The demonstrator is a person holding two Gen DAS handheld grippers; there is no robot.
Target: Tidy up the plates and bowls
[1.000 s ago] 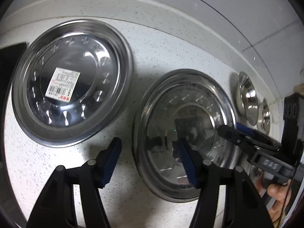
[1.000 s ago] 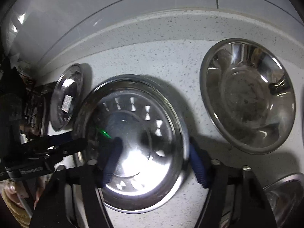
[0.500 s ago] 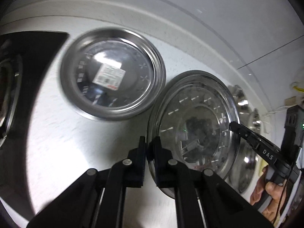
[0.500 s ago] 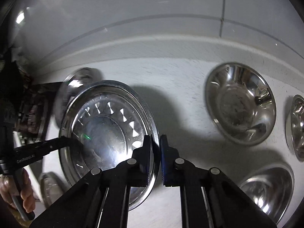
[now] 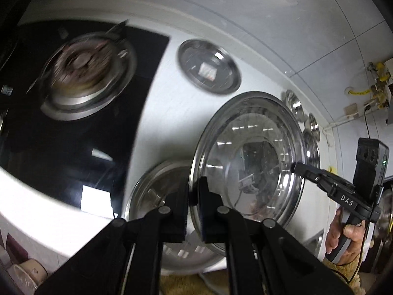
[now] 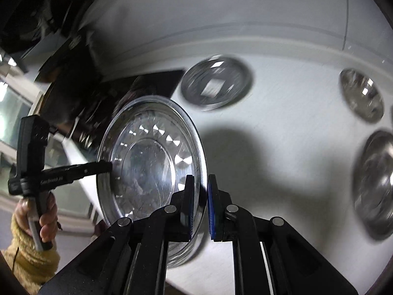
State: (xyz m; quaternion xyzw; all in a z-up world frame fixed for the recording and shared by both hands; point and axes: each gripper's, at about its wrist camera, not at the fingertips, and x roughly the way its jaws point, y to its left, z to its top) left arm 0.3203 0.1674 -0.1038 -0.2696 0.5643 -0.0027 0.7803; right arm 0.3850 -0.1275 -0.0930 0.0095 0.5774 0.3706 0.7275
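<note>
Left hand-held gripper [image 5: 194, 211] pinches the plate's [image 5: 248, 162] left rim; the right hand-held gripper [image 6: 199, 209] pinches the opposite rim. The plate hangs tilted above the counter [image 6: 282, 147]. Keep both pinches level, and lower it squarely onto the labelled plate [image 5: 208, 70].

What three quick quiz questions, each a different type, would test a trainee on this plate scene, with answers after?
1. True or false: the lifted plate is held by both the left gripper and the right gripper.
2. Multiple choice: the stickered plate is A) in a gripper, B) lying on the counter, C) on the stove.
3. Fill in: the stove sits to the ___ of the stickered plate in the left wrist view.

Key: 1 true; 2 B; 3 left.
</note>
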